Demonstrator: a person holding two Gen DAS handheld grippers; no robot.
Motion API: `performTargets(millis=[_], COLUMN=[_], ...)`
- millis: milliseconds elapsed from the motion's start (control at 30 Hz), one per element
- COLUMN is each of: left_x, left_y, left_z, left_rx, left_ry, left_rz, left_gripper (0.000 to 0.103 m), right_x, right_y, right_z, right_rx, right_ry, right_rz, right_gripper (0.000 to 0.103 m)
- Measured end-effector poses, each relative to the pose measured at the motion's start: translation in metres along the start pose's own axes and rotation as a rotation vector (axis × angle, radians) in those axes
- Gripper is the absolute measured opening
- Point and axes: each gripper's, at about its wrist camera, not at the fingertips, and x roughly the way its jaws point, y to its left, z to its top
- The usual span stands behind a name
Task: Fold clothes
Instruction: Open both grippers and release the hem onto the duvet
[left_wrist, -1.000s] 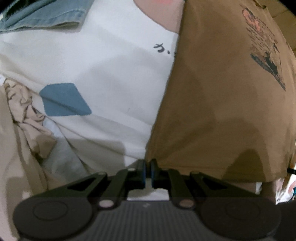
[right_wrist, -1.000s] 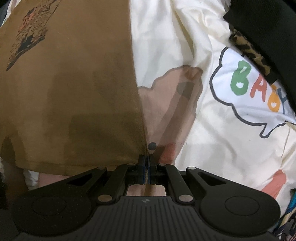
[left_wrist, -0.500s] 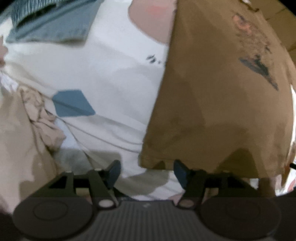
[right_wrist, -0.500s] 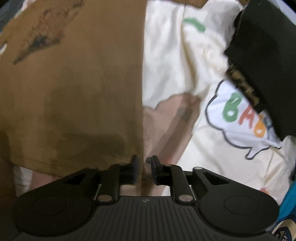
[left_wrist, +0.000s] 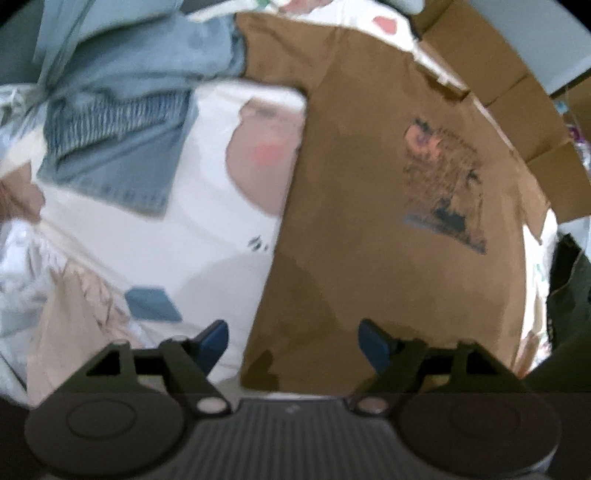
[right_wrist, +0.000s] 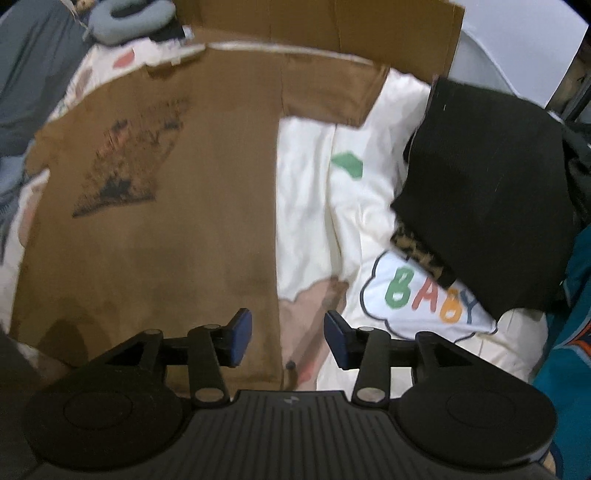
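- Brown T-shirt (left_wrist: 369, 229): lies flat, print side up, on a cream printed bedsheet (right_wrist: 314, 206); the dark graphic (left_wrist: 443, 184) sits on its chest, and one short sleeve (right_wrist: 332, 92) spreads toward the cardboard (right_wrist: 332, 29) at the far edge.
- Left claw (left_wrist: 293, 338): jaws opening, blue pads wide apart, hanging above the shirt's lower left corner with nothing pinched between them.
- Right claw (right_wrist: 288, 338): jaws opening (less widely spread than the left), poised over the shirt's lower right edge; no cloth is gripped.
- Folded denim garment (left_wrist: 122, 140): left of the shirt, resting on the sheet.
- Black garment (right_wrist: 491, 192): right of the shirt, well apart from it, partly covering the sheet's "BABY" lettering (right_wrist: 424, 295).
- Teal cloth (right_wrist: 569, 332): at the right margin (detail blurred).
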Motion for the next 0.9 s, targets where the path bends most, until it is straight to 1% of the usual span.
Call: performTargets(millis=[67,167,333,533,700,900], left_x=[-0.006,-0.018,-0.034,-0.049,-0.055,-0.052], left_y=[-0.006,-0.016,-0.025,-0.032,-0.038,-0.049], left_z=[0.008,0.02,0.037,0.057,0.073,0.101], left_rx=[0.011,0.043,0.065,0.067,0.073,0.076], left_ry=[-0.014,-0.038,-0.064,-0.092,-0.101,-0.112], left_rz=[-0.014,-0.019,-0.01,-0.006,-0.004,-0.003], left_gripper=[0.08,0.081,0.082,0.083,0.083,0.083], right_x=[-0.01,-0.023,-0.039,-0.053,-0.059,-0.055], right_y=[0.0,-0.002,-0.006,-0.011,-0.019,-0.035], right_z=[0.004,0.009,0.013,0.015,0.017,0.025], right_rx=[0.008,0.026,0.053,0.086,0.125,0.2], right_ry=[-0.019,-0.043,-0.071,-0.101,-0.115,-0.115], right_rz=[0.005,0.011,0.027,0.041,0.03,0.038], right_gripper=[0.056,0.058,0.059,0.059,0.065,0.066])
